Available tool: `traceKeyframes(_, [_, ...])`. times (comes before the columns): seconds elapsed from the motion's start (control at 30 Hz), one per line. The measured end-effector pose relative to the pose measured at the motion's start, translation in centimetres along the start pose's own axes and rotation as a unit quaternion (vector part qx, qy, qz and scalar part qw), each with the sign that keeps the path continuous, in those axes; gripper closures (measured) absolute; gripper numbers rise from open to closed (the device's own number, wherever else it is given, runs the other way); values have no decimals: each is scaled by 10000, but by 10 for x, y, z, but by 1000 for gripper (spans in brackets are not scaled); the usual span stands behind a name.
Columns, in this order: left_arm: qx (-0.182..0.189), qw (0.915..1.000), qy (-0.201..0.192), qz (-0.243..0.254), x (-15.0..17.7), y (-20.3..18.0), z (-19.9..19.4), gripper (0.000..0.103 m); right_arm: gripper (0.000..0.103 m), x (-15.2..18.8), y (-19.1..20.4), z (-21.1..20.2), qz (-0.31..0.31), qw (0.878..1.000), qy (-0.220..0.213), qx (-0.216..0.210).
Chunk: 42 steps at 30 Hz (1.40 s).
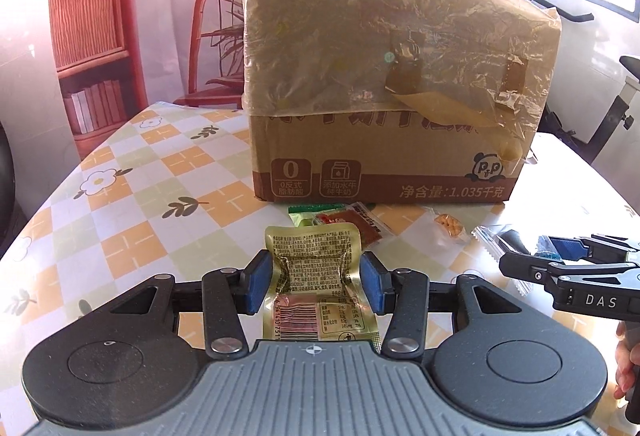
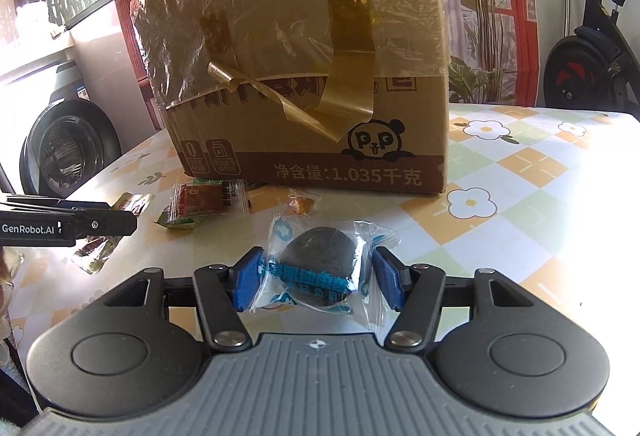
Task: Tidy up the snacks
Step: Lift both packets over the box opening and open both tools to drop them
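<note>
My left gripper is shut on a gold foil snack packet, which crumples between the blue pads. My right gripper is shut on a clear and blue wrapped dark round cake; the same gripper shows at the right of the left wrist view. A big cardboard box wrapped in tape stands behind on the table; it fills the right wrist view too. A red snack packet, a green packet and a small orange candy lie in front of the box.
The table has a checked flower cloth. A red chair and shelf stand behind it on the left. An exercise bike stands at the right. The left gripper with the gold packet shows at the left of the right wrist view.
</note>
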<state>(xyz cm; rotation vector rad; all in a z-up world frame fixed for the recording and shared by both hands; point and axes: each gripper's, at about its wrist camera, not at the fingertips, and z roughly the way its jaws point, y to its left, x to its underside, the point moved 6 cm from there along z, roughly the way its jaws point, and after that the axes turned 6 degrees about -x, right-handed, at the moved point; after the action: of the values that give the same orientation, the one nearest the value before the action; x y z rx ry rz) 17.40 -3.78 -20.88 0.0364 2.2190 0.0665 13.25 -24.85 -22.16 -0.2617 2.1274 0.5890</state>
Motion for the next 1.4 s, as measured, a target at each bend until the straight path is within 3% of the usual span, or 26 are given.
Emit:
traceKeyframes(0.27, [83,9983,-569,51,-26,-2,-15,53,42,-15,11,-19,-224,9988,-418,115])
traceKeyframes(0.67, [63,9911,-1248,-464,-77,26,-35,52,42,-72,37,-49,-1027,9844,-1410,208])
traceKeyframes(1.0, [127,9851,-1461,-903,-103,36,-48,52,42,-106,46,-60,-1332,9714,-1940,322])
traceKeyframes(1.23, [170,9775,-1863,-969,-126,38,-66,52,42,-129,47,-76,-1357,9644,-2246,321])
traceKeyframes(1.4, [239,9698,-2277,-839,-160,32,-78,52,42,-153,46,-78,-1364,9606,-2405,290])
